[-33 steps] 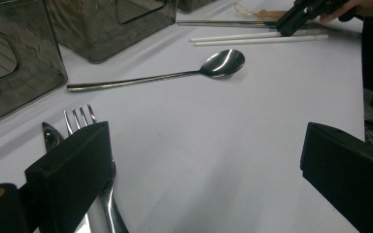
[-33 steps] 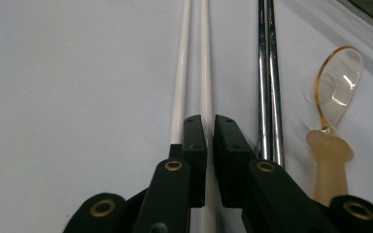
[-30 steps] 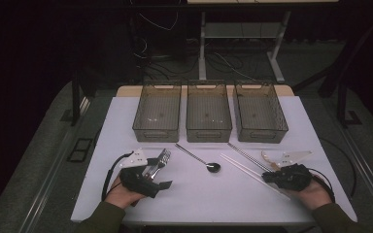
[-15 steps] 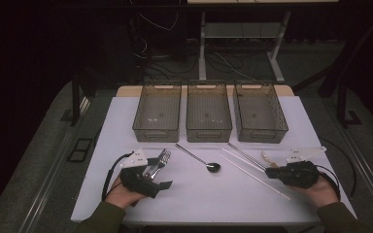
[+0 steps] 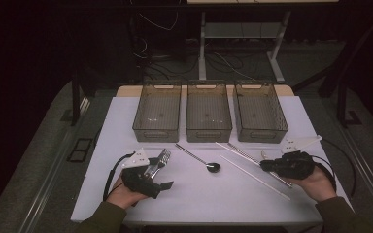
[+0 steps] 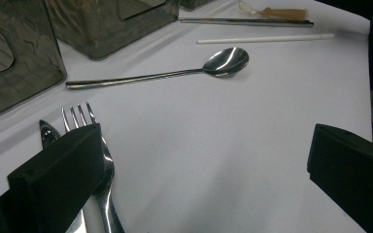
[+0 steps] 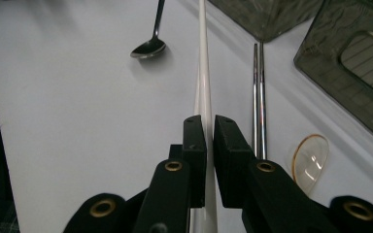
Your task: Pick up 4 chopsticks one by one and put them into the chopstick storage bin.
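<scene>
right claw (image 7: 209, 128) pinched on white chopsticks (image 7: 203, 63), steel chopsticks (image 7: 259, 97) just beside on white tabletop (image 7: 68, 107), spoon (image 7: 151, 41) farther off, clear spoon (image 7: 311, 158) near smoky bins (image 7: 354, 63)

A white table (image 5: 291, 111) fills the lower middle of the frame under a dim light. Grey carpet floor (image 5: 43, 160) flanks it. Behind, in the dark upper part, stand desk legs (image 5: 203, 43) and loose cables (image 5: 160, 53).
</scene>
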A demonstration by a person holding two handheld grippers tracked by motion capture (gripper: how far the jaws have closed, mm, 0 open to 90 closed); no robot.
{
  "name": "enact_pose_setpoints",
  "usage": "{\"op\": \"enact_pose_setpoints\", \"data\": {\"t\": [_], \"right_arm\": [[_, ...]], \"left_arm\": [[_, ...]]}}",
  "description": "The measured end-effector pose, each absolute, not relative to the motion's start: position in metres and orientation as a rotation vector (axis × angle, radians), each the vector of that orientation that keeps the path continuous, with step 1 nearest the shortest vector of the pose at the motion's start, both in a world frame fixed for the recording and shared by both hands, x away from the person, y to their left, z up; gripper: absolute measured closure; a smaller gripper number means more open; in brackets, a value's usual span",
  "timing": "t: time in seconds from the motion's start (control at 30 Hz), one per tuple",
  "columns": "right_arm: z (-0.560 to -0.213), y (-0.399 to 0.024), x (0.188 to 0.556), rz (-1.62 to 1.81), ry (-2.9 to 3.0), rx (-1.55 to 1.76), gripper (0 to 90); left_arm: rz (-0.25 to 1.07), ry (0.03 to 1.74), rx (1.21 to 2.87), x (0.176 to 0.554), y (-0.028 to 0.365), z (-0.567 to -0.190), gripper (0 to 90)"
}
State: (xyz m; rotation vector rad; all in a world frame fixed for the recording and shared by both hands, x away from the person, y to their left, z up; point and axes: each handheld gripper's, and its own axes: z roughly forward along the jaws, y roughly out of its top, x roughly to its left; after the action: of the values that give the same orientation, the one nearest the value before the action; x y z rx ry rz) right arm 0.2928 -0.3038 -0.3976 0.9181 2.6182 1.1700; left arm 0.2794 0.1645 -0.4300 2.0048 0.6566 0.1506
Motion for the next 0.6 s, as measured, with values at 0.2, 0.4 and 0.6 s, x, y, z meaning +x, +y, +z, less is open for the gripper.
{"op": "enact_pose_setpoints", "data": {"t": [0.2, 0.4, 0.6], "right_arm": [[-0.389, -0.293, 0.302, 1.19, 2.621, 0.921, 84.0], [-0.379, -0.276, 0.314, 1.206, 2.619, 0.909, 84.0], [-0.372, -0.26, 0.323, 1.216, 2.614, 0.9, 83.9]], "left_arm": [[0.153, 0.658, 2.0, 0.279, 0.164, -0.43, 0.0], [0.153, 0.655, 2.0, 0.279, 0.163, -0.43, 0.0], [0.15, 0.658, 1.998, 0.28, 0.164, -0.433, 0.0]]}}
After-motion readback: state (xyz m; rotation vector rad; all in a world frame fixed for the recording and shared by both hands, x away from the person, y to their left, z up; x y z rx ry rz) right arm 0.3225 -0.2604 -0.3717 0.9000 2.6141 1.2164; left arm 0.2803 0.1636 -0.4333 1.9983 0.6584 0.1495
